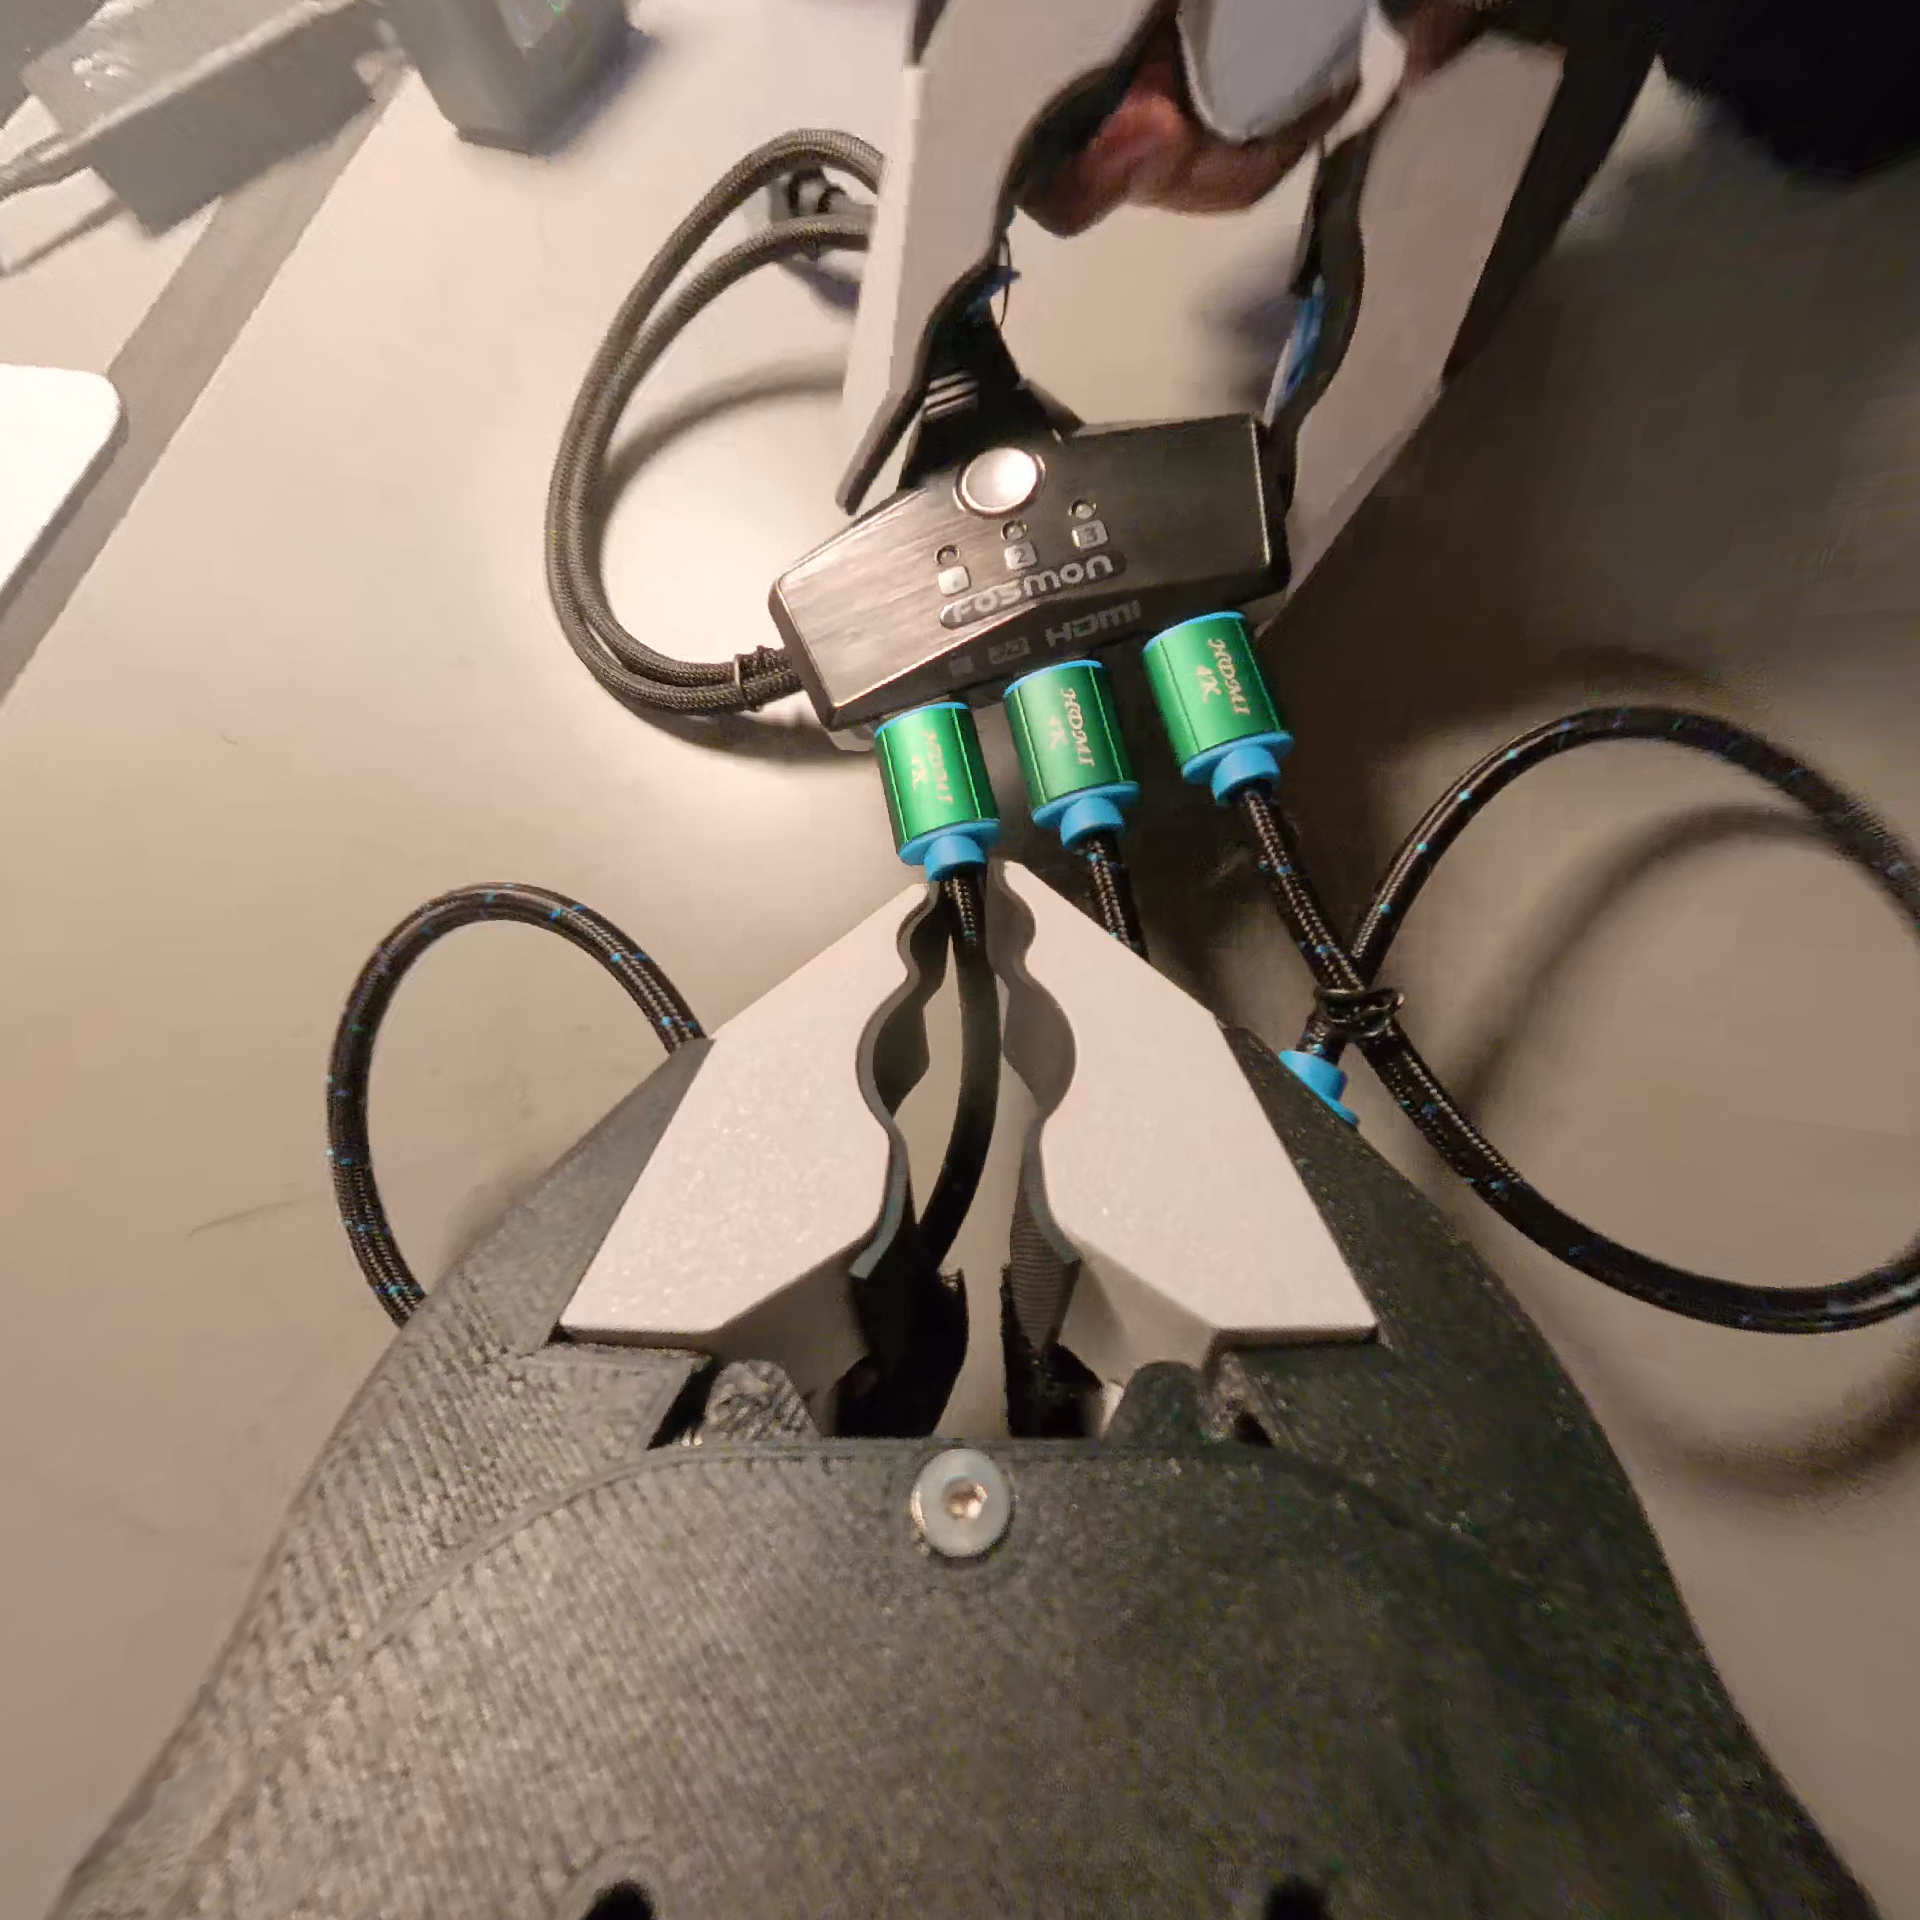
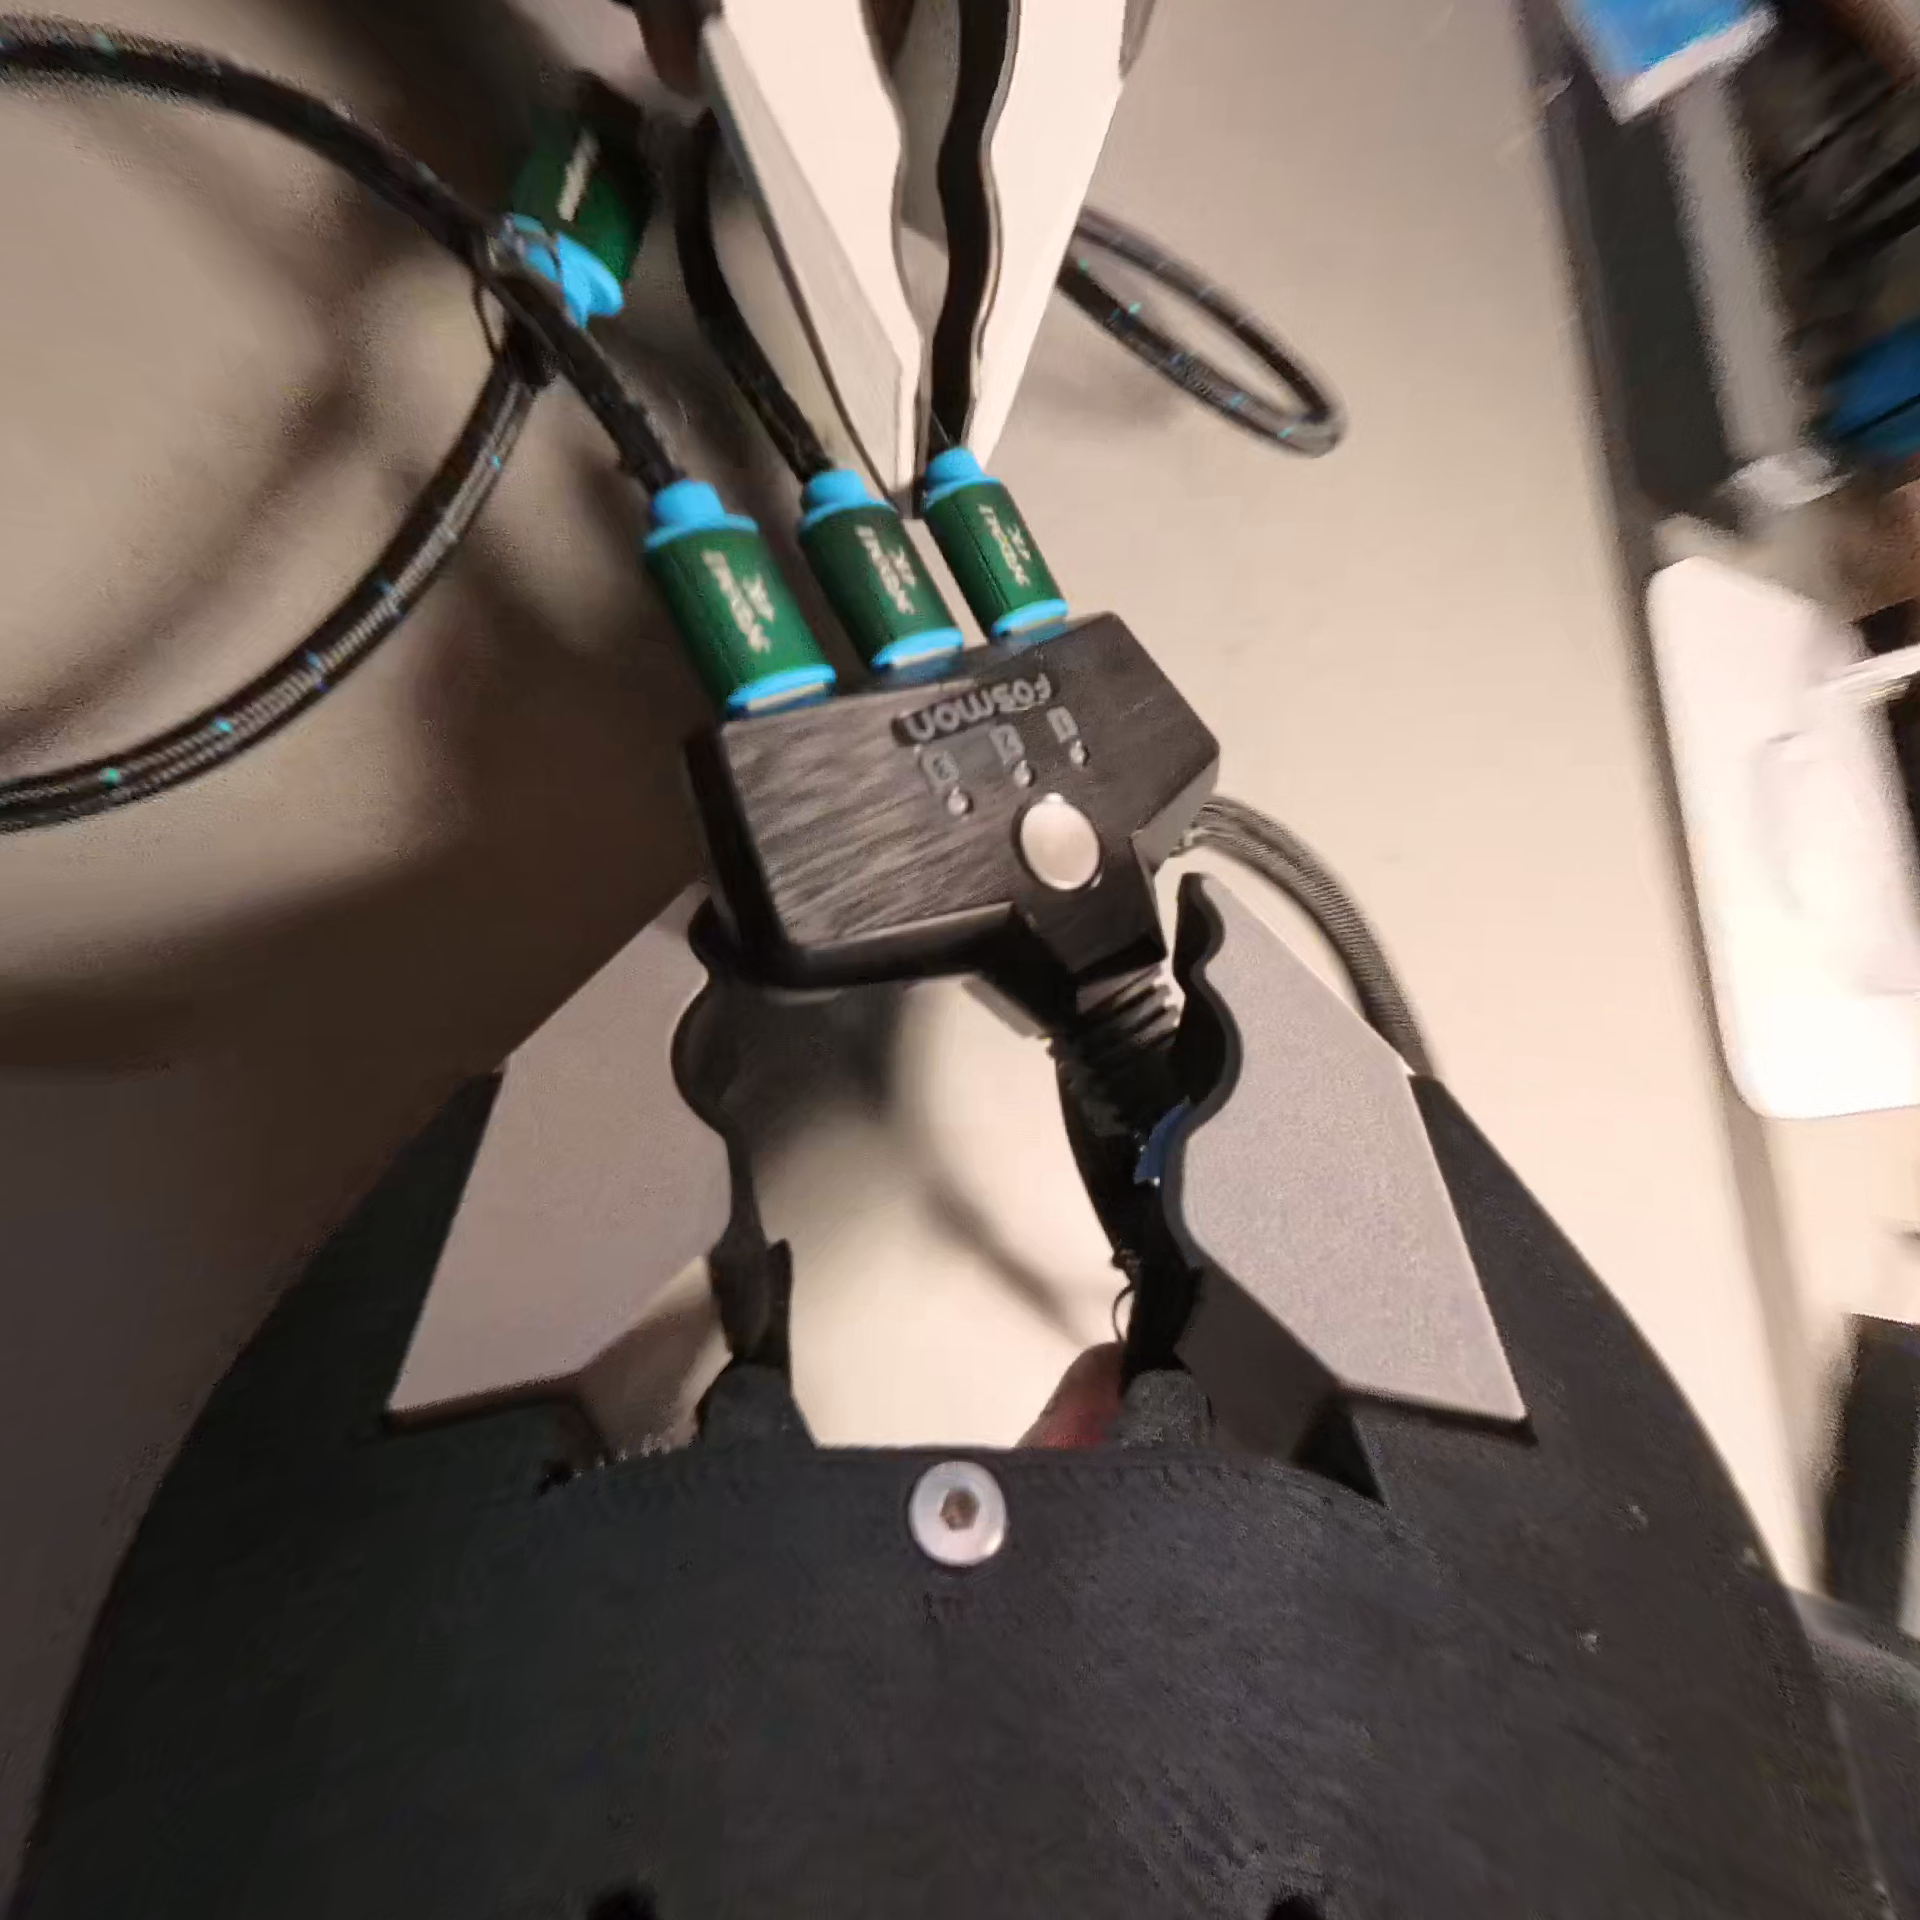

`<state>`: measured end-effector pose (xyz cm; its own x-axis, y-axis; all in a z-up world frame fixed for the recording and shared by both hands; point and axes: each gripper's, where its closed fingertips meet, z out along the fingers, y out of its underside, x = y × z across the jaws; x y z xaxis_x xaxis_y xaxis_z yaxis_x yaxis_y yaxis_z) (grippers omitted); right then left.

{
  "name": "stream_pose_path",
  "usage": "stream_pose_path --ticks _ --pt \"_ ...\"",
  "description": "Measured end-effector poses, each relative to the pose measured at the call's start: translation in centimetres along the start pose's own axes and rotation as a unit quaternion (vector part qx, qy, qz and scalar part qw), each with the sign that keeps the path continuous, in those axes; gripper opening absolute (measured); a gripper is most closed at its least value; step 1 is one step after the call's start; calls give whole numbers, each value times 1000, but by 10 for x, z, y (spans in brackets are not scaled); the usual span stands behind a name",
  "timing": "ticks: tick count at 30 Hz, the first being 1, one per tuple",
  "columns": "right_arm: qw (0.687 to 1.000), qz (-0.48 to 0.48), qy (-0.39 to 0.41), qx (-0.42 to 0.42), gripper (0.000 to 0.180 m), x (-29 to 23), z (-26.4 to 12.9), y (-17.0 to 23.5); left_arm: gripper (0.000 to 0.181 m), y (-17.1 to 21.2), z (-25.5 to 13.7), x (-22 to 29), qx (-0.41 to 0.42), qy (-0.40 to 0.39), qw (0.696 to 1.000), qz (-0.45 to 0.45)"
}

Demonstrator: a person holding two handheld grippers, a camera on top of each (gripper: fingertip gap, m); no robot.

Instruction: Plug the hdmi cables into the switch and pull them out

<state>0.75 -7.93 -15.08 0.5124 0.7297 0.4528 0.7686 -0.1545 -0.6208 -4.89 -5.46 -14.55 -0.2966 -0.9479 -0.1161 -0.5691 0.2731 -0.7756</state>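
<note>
Reaching in from the near side, the left gripper (image 1: 961,883) has its 2 grey fingers pinched together on the black braided, blue-flecked cable (image 1: 961,935) just behind the leftmost green metal plug with the blue collar (image 1: 930,774). That plug sits seated in the black brushed-metal switch box (image 1: 1039,582), alongside 2 more green plugs (image 1: 1065,743) (image 1: 1210,691), so all 3 ports are filled.

Opposite it, the right gripper (image 2: 940,940) comes at the box from its far end with its fingers spread apart. The right finger (image 2: 1299,1132) rests against the ribbed strain relief (image 2: 1117,1013) of the box's own black cable, and the left finger touches the box's back corner.

The box lies on a pale beige tabletop (image 1: 416,727). Its top carries a round silver button (image 1: 1003,480), 3 small numbered indicator marks and printed lettering; the green plugs carry pale script too.

A 4th green plug (image 2: 577,208) lies loose beside the looped cables.
</note>
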Motion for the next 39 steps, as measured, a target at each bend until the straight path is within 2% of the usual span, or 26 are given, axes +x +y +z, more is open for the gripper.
stream_pose_path --ticks 1,4,6,7,10,11,13,16,19,23,26,29,32,36,39 --pt "999 -31 35 6 90 8 -2 -3 6 -5 -4 -4 14 -3 1000 -15" --pt "983 -109 142 27 90 30 -7 -19 6 -18 -15 -8 51 -2 998 -35" --pt "969 -149 196 36 83 38 -12 -31 6 -24 -19 -5 66 11 997 -40" --pt "963 -164 211 42 77 39 -14 -38 6 -25 -19 -2 68 18 997 -40" --pt "949 -206 236 26 34 42 -20 -45 7 -30 -21 -3 75 1 997 -22" --pt "948 -209 240 14 30 45 -23 -45 9 -35 -25 -7 87 -20 996 -10" --pt "948 -205 245 -9 28 52 -29 -44 11 -59 -46 -18 158 -70 985 6" --pt "936 -204 284 -46 27 74 -51 -44 14 -97 -97 -28 285 -106 953 2" --pt "923 -184 333 -61 27 102 -92 -53 14 -104 -125 -37 336 -132 933 -9" --pt "908 -121 397 -63 25 143 -170 -67 13 -103 -142 -54 398 -173 900 -47" --pt "900 -55 427 -68 24 164 -236 -64 13 -94 -126 -56 386 -152 907 -71" --pt "887 8 456 -67 23 170 -297 -43 13 -84 -103 -53 346 -144 925 -65" --pt "879 88 466 -46 23 158 -337 1 13 -78 -84 -45 313 -132 939 -54" --pt "858 213 468 -11 22 129 -355 79 13 -76 -68 -32 290 -114 949 -35" --pt "848 284 447 -18 22 104 -346 133 13 -74 -58 -26 281 -98 954 -34"
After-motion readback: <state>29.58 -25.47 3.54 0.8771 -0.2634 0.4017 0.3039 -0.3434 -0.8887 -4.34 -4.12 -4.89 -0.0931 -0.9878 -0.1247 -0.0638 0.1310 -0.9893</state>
